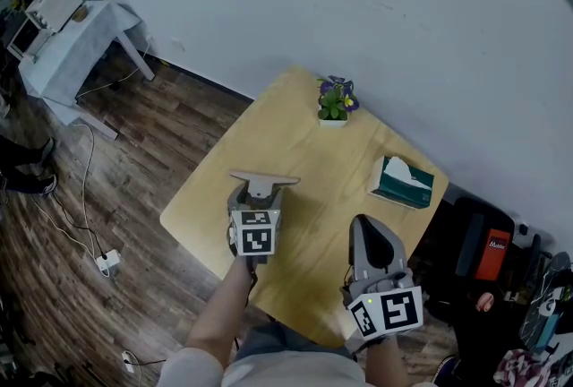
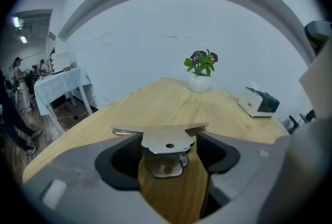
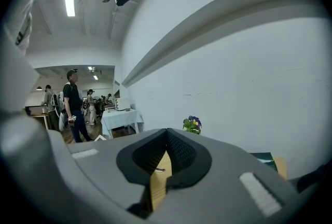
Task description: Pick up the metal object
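A flat metal bracket (image 1: pixel 264 182) with a long cross bar is held above the wooden table (image 1: pixel 295 152). My left gripper (image 1: pixel 255 197) is shut on its stem. In the left gripper view the metal bracket (image 2: pixel 165 141) sits clamped between the two jaws, its bar lying across their tips. My right gripper (image 1: pixel 374 244) hovers over the table's near right edge, jaws shut and empty. In the right gripper view the right gripper (image 3: pixel 167 137) points at the wall, tips touching.
A potted plant (image 1: pixel 334 101) with purple flowers stands at the table's far edge. A green tissue box (image 1: pixel 401 183) lies at the right edge. A white side table (image 1: pixel 76 40) stands far left. Cables and a power strip (image 1: pixel 107 261) lie on the wood floor.
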Demonstrator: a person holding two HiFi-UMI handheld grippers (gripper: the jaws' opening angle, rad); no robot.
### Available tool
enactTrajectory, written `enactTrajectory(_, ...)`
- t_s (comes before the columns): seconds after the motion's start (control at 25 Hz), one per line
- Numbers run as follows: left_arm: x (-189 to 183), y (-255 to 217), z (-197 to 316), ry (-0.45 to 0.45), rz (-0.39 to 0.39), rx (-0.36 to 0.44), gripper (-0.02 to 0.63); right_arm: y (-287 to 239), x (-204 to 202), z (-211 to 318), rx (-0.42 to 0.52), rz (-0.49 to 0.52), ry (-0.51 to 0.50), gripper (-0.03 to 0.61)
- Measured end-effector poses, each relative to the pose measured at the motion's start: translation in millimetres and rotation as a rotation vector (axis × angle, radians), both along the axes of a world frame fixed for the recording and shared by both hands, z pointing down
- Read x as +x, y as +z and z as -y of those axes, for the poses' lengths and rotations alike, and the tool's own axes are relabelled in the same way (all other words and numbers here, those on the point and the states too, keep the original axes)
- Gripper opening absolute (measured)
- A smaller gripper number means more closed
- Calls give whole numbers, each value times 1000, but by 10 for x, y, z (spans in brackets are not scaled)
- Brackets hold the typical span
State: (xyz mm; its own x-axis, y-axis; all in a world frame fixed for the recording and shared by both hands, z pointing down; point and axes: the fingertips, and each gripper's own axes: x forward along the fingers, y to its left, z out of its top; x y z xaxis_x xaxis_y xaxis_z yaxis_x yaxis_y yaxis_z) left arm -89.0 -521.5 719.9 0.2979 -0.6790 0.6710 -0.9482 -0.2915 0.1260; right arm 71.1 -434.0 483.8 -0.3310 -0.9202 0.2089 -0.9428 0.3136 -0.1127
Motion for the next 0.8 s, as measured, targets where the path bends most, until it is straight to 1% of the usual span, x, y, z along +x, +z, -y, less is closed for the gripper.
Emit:
enactTrajectory(0.24,-25,100,40,-38,20,-34,333,43,33,21,-9,-11,4,2)
enactTrajectory(0.32,-32,97,51,-45,31,-40,314,43,32,30,-10,-12,3,2)
enactTrajectory(0.48,-28,66,16,-9,46,-42,308,33,5,39,-9,-10,-6,2)
enactTrajectory(0.68,-40,-148,-71,27,5,-17,304,-10,-99,49,2,-5,-27,2)
enactTrajectory(0.8,-60,-194,-147,41,15,13,304,-56,-171,37,12,-5,-43,2)
